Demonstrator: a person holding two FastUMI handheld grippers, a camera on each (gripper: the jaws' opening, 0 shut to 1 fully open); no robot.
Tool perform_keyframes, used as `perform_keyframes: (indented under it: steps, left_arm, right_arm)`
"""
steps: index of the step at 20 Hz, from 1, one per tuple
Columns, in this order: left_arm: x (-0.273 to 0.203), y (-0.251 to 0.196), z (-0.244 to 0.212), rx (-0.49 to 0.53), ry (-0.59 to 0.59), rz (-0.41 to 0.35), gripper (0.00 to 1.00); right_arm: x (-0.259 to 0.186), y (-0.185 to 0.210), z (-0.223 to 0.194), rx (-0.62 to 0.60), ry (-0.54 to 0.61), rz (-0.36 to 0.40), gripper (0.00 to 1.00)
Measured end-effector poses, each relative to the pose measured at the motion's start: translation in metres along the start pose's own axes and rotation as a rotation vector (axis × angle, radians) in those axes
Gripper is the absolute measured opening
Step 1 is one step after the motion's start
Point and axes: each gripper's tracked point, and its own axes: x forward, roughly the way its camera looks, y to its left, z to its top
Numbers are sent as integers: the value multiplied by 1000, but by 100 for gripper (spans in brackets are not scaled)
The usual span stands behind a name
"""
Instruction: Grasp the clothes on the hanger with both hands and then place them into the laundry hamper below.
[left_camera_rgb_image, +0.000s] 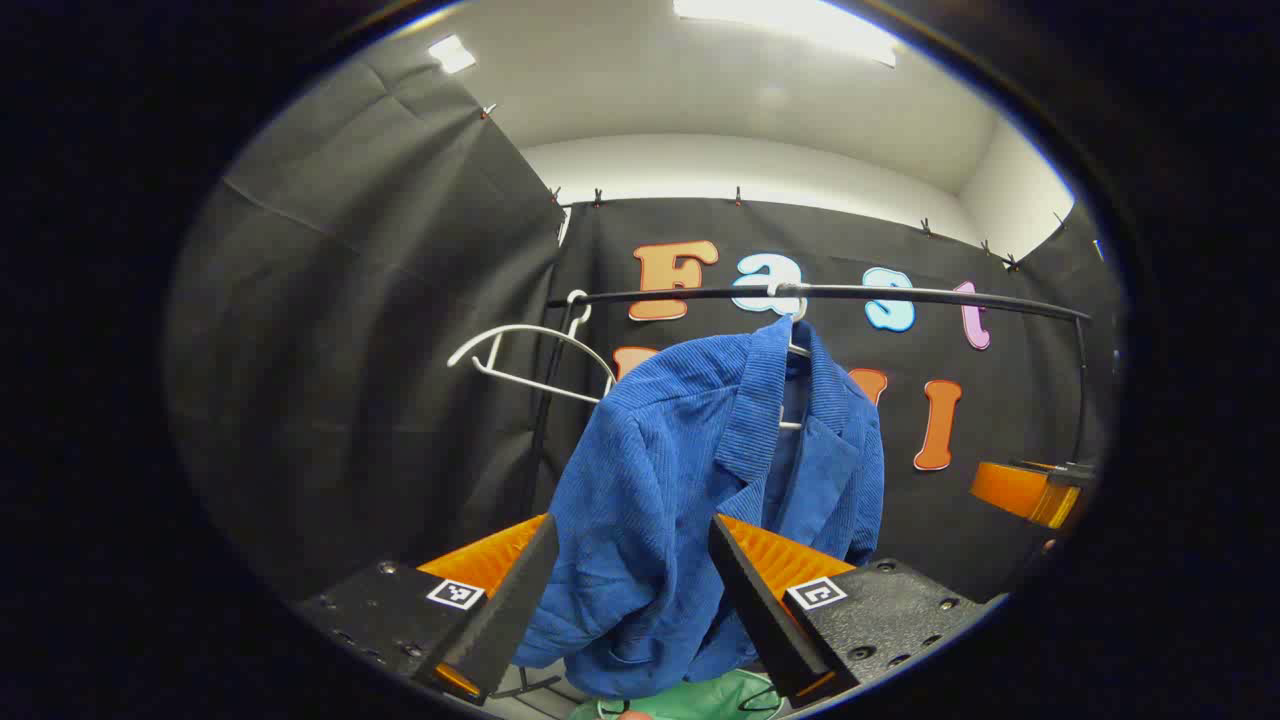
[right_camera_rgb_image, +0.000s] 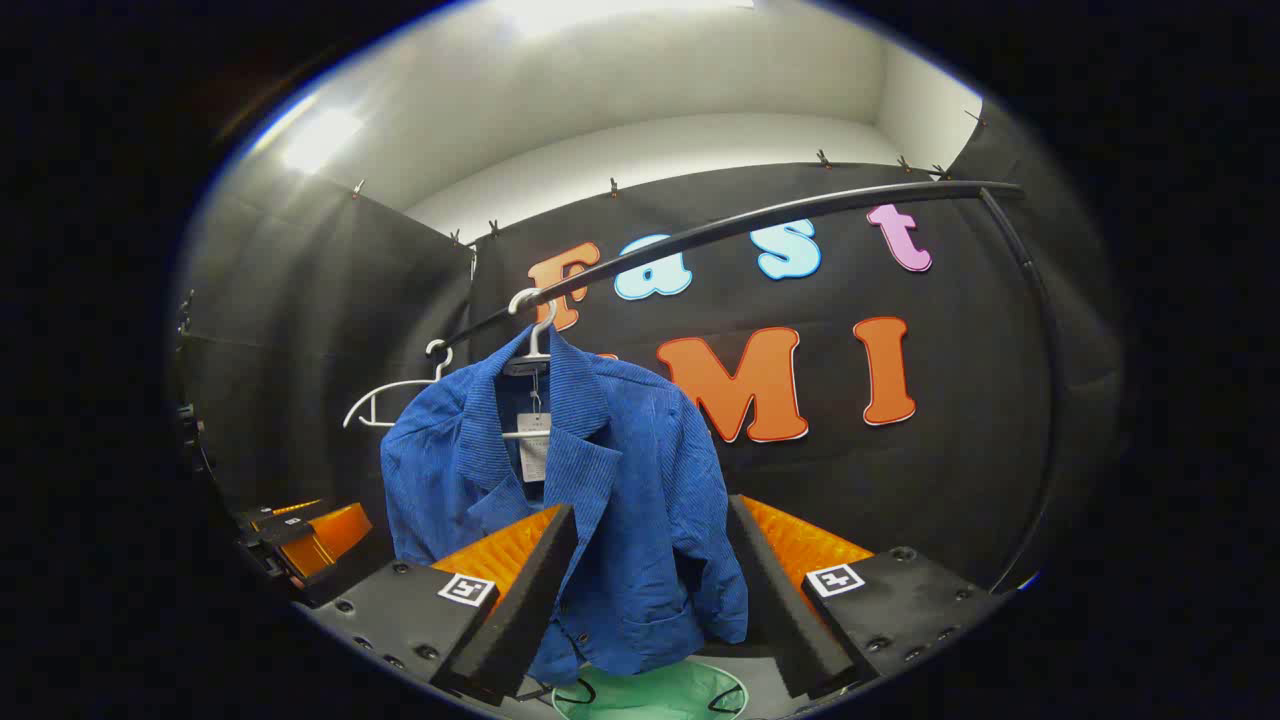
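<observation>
Left gripper view first: my left gripper (left_camera_rgb_image: 632, 600) is spread wide at the bottom of the frame, nothing between the fingers yet. The blue jacket (left_camera_rgb_image: 690, 470) fills the centre, hanging on a white hanger (left_camera_rgb_image: 795, 345) from the black rail (left_camera_rgb_image: 900, 294) across the upper middle. An empty hanger (left_camera_rgb_image: 530, 355) sits to the left of it. The green hamper (left_camera_rgb_image: 700, 700) peeks in at the very bottom edge, right under the jacket. My right gripper (left_camera_rgb_image: 1030, 490) shows at the far right edge, well apart from the cloth; can't tell its opening from here.

Right gripper view: the right gripper (right_camera_rgb_image: 650, 590) is also wide open at the bottom, empty. The jacket (right_camera_rgb_image: 600, 500) hangs centre-left, its hanger hook (right_camera_rgb_image: 535, 305) over the rail (right_camera_rgb_image: 760, 225), hamper (right_camera_rgb_image: 650, 695) at bottom centre. The left gripper (right_camera_rgb_image: 300, 535) sits at lower left.

So I reckon this is the reach-in. I'd aim each gripper at a shoulder, bite a good fold of that thick corduroy, and lift up off the hanger rather than yanking down, or the hanger comes along too.
</observation>
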Motion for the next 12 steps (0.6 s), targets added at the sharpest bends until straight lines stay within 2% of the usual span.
perform_keyframes:
  steps: [1, 3, 4, 6, 7, 12]
  left_arm:
    - [3, -1, 2, 1, -9, -13, 92]
    - [6, -3, -3, 14, -3, -31, 92]
    - [4, -2, -4, 16, 1, -33, 95]
    - [5, -2, -3, 16, -9, -22, 92]
    - [6, -1, -5, 16, -10, -15, 95]
    - [5, -6, -12, 4, 7, -27, 95]
  right_arm:
    - [2, 1, -1, -3, -5, -5, 97]
    - [3, 7, -8, -13, 7, 7, 98]
    - [3, 10, -12, -19, 17, 15, 98]
    - [3, 14, -12, -22, 19, 26, 98]
    - [3, 14, -12, -27, 16, 30, 98]
    - [-1, 9, -5, -41, -11, 15, 98]
